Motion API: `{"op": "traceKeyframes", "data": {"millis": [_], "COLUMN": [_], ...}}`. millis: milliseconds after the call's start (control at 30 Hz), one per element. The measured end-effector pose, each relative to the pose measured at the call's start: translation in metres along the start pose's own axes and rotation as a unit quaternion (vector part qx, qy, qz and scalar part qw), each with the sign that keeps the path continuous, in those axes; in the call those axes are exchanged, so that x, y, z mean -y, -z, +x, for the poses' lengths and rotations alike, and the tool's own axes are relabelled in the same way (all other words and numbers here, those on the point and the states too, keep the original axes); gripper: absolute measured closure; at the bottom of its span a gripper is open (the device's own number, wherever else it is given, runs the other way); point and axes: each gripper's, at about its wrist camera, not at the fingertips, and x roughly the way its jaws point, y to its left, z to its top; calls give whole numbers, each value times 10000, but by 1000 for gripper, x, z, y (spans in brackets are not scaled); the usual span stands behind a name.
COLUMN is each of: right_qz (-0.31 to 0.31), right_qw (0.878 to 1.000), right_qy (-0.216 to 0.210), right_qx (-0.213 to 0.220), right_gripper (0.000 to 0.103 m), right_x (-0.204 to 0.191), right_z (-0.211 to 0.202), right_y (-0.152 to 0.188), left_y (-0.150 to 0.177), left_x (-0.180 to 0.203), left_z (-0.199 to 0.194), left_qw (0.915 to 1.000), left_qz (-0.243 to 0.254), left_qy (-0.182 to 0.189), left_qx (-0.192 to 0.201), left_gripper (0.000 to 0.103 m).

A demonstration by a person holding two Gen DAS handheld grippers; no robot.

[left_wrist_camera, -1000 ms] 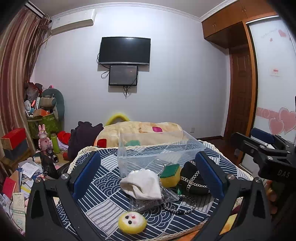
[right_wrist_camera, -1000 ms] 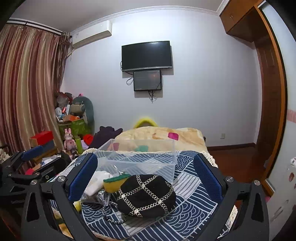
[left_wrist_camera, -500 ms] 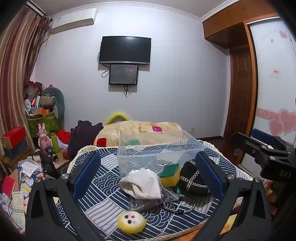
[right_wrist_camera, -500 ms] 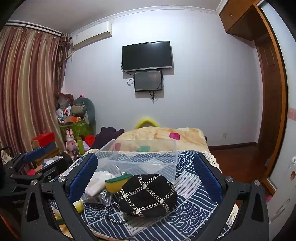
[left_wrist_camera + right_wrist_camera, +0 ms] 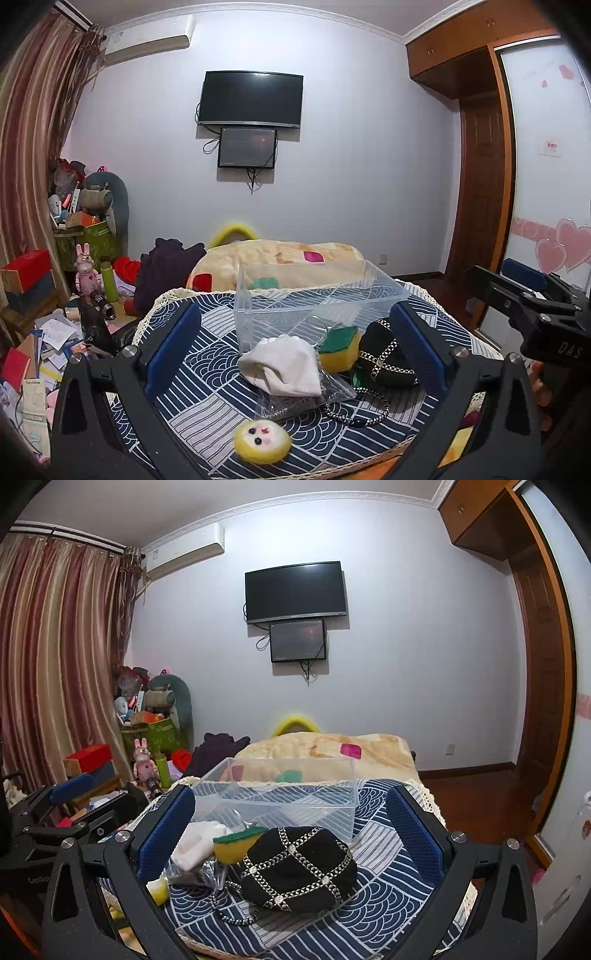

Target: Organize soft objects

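Note:
A clear plastic bin (image 5: 314,306) stands empty on a blue patterned cloth (image 5: 207,373). In front of it lie a white cloth pouch (image 5: 284,363), a yellow-green sponge (image 5: 338,349), a black studded hat (image 5: 384,356), a braided cord (image 5: 356,411) and a yellow felt face (image 5: 262,441). My left gripper (image 5: 295,347) is open, above and short of the pouch. My right gripper (image 5: 291,832) is open, with the black hat (image 5: 299,867) between its fingers (image 5: 415,834), not touched. The bin (image 5: 280,797), sponge (image 5: 236,843) and pouch (image 5: 197,843) show there too.
A clear plastic bag (image 5: 303,398) lies under the pouch. A beige blanket (image 5: 280,264) sits behind the bin. Cluttered boxes, toys and papers (image 5: 48,314) fill the floor at left. A wooden door (image 5: 480,184) and wardrobe are at right. The right gripper (image 5: 532,306) shows at the left view's right edge.
Both views have shifted only slightly; the right gripper has edged a little toward the hat. No object has moved and both grippers stay open.

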Motion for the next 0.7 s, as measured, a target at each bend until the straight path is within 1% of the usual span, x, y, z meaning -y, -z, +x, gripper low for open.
{"op": "traceKeyframes", "data": {"millis": [700], "right_qz": [18], "right_qw": [10000], "right_qy": [-23], "right_qx": [-4], "right_gripper": [0], "right_x": [0], "right_z": [0], "right_y": [1], "left_y": [1], "left_x": [1], "left_z": [0], "left_qw": [10000], "left_qz": [7], "left_qy": [30], "left_qx": [-6], "left_gripper": [0]}}
